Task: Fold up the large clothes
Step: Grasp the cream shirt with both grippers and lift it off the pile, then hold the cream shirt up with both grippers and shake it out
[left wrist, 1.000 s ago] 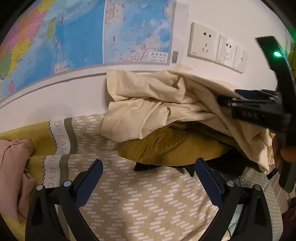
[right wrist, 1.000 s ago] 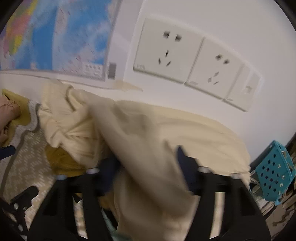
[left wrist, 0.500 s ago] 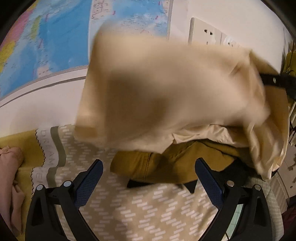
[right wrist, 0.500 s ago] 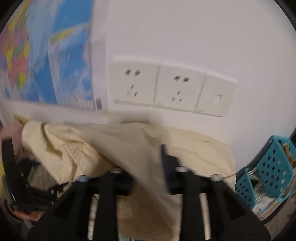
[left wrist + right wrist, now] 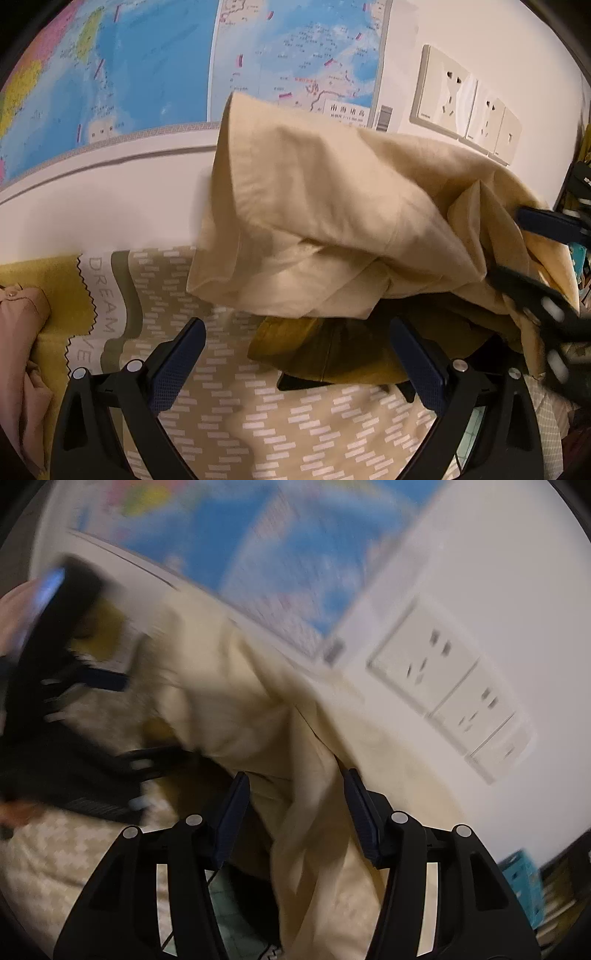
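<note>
Nearest the left wrist camera, the left gripper (image 5: 295, 354) stands wide open with nothing between its blue pads, hovering over the patterned bedspread (image 5: 229, 417), which carries everything here. Just beyond its fingertips a mustard-brown garment (image 5: 325, 354) lies on the bedspread toward its right side, over something black that is too hidden to name. Above and partly over that hangs the cream garment (image 5: 332, 221), lifted off the pile and draped toward the right edge, where the right gripper (image 5: 295, 801) meets it. In the right wrist view the cream cloth runs down between that gripper's fingers, but they stand visibly apart and the picture is smeared, so I cannot tell whether it pinches the cloth or is letting go. A pink garment (image 5: 22, 350) sits at the bedspread's left edge; farthest off are the wall map (image 5: 184, 66) and the sockets (image 5: 469, 107).

The step in hand looks like pulling the cream garment out of the heap to spread it before folding. The next move probably calls for the empty left gripper to catch a free corner or hem so the cloth can be stretched flat on the open middle of the bedspread.

Compared with one second ago, the cream garment has risen from the heap and more of the mustard garment shows beneath it; the left gripper is as open as it was.
</note>
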